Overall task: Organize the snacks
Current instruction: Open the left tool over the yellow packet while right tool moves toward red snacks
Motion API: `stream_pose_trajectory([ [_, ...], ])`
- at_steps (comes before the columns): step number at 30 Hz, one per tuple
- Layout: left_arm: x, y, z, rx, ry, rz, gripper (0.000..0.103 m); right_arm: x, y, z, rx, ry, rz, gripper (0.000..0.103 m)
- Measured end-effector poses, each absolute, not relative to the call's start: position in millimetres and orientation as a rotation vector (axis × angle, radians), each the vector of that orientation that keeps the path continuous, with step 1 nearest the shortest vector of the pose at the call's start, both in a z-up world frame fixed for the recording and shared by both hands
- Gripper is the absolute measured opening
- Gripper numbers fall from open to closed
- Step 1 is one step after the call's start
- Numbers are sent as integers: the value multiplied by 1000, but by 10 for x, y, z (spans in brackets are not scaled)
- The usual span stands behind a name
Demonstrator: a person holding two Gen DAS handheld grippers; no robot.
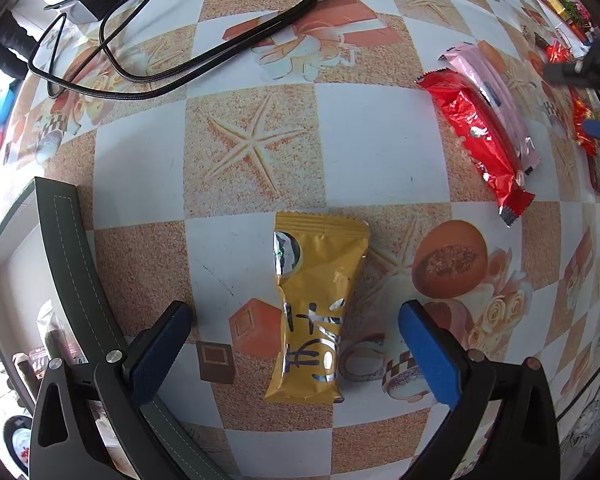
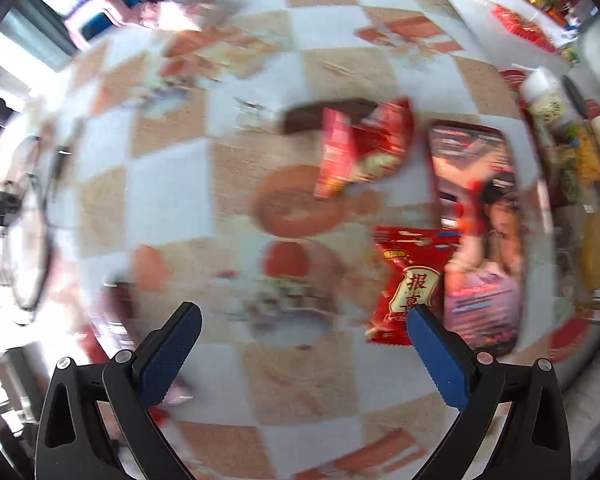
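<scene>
A yellow snack packet [image 1: 318,308] lies flat on the patterned tablecloth, between the wide-open fingers of my left gripper [image 1: 296,328]; neither pad touches it. Further right lie a red packet [image 1: 478,140] and a pink packet [image 1: 492,96] side by side. In the blurred right wrist view my right gripper [image 2: 304,332] stands open over bare cloth with nothing between its fingers. A red packet with gold lettering [image 2: 410,284] lies just beyond its right finger [image 2: 440,356], and another red packet [image 2: 360,148] lies farther off on a dark strip.
A dark green tray rim [image 1: 66,248] curves along the left of the left wrist view. Black cables [image 1: 112,60] and a charger [image 1: 92,0] lie at the far left. A glossy printed booklet [image 2: 480,232] lies right of the red packets, with bottles and clutter at the table's right edge.
</scene>
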State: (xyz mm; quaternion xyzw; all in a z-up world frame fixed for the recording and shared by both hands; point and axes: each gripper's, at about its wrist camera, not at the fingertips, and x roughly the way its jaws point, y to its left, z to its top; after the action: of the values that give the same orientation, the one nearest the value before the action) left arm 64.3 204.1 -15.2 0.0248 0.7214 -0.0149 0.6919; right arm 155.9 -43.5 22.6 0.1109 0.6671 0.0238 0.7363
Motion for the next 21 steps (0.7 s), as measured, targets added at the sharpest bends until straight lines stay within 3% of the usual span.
stream_pose_trajectory([
  [5, 656, 2034, -168, 59, 1620, -37, 103, 1542, -224, 359, 33, 1402, 24, 103],
  [14, 652, 2031, -172, 56, 1605, -37, 103, 1613, -663, 243, 139, 1420, -126, 103],
  [18, 649, 2031, -167, 56, 1605, -37, 103, 1700, -649, 129, 163, 1456, -78, 69],
  [21, 648, 2033, -165, 54, 1607, -36, 103, 1674, -649, 62, 211, 1479, -81, 62],
])
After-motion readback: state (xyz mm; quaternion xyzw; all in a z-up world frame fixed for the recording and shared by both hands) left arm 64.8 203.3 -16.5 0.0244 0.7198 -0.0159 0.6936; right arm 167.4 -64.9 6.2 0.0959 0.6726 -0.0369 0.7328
